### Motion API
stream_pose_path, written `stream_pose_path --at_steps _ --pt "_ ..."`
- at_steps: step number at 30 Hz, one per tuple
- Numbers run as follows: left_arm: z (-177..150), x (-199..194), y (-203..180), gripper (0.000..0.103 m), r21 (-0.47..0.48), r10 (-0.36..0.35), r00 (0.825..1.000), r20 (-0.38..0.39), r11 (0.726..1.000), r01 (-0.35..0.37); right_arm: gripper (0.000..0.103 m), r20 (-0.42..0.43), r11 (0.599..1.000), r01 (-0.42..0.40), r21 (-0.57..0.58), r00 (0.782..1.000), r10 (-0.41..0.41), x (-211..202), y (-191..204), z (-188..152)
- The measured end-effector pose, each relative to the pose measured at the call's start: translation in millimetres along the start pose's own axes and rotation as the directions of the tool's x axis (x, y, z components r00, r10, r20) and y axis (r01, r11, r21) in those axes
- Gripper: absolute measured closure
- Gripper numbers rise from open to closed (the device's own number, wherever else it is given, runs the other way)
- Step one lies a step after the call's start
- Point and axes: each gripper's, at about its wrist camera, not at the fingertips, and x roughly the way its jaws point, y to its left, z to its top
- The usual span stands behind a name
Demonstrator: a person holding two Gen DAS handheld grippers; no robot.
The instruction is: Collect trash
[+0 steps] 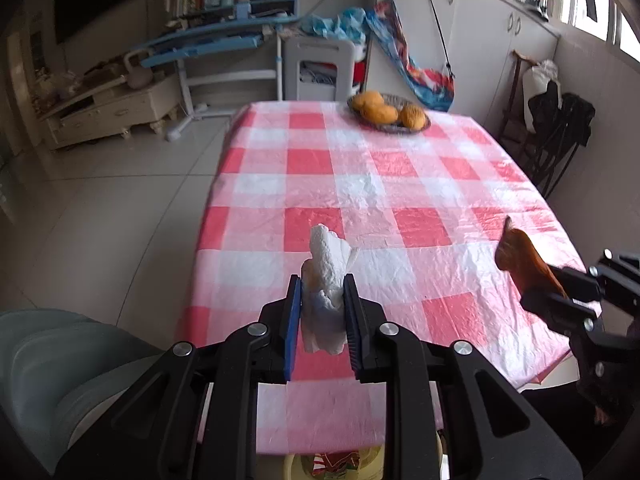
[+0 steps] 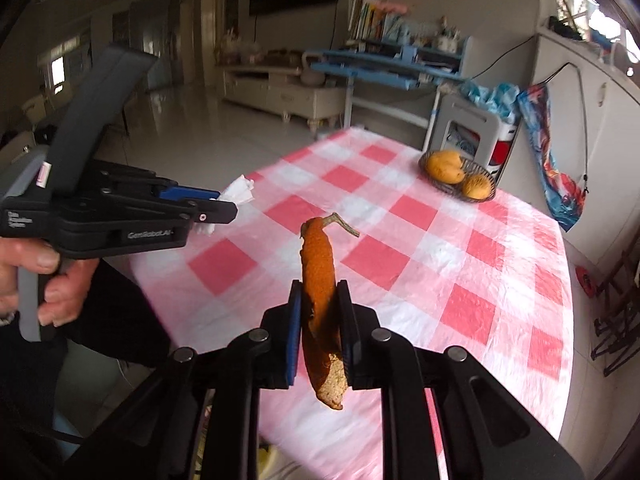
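Observation:
My left gripper [image 1: 322, 286] is shut on a crumpled white tissue [image 1: 327, 272] and holds it above the near edge of the pink checked table [image 1: 360, 184]. My right gripper [image 2: 320, 292] is shut on an orange fruit peel [image 2: 318, 276] with a dry stem, held above the table's near side. The right gripper also shows at the right of the left wrist view [image 1: 560, 292] with the peel [image 1: 520, 256]. The left gripper with the tissue [image 2: 240, 194] shows at the left of the right wrist view [image 2: 216, 206].
A dark basket of orange-yellow fruits [image 1: 386, 114] stands at the table's far end. A yellow bin with trash inside [image 1: 340, 466] sits below the table's near edge. A grey chair [image 1: 52, 368] is at the lower left. Folded stands [image 1: 560, 140] lean at the right wall.

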Motion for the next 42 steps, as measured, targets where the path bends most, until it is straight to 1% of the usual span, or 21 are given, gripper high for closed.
stream_pose_path --at_steps 7,13,21,31,42 --pt "-8.2 -22.4 -1.9 0.083 -0.01 -0.002 0.998 0.069 1.0 0.003 0.086 0.088 1.0 0.004 0.027 0.996 -0.006 -20.2 17.2 -7.5" --pt "-11.7 -29.2 -11.1 0.083 0.013 0.002 0.995 0.099 1.0 -0.003 0.086 0.123 0.999 0.002 0.037 0.992 -0.007 -21.1 17.2 -6.0" --pt "-13.2 -31.1 -16.5 0.083 0.022 0.005 0.994 0.106 1.0 -0.008 0.085 0.125 1.0 -0.004 0.026 0.992 0.001 -14.8 19.4 -6.1" --pt "-10.4 -31.4 -16.6 0.083 0.003 0.012 0.992 0.125 1.0 -0.012 0.085 0.138 1.0 -0.011 0.017 0.99 0.009 -18.8 23.9 -8.4" --pt "-10.6 -30.2 -14.7 0.083 -0.003 0.014 0.992 0.129 1.0 -0.014 0.085 0.12 0.999 -0.038 0.007 0.992 0.036 -14.2 29.1 -9.1"
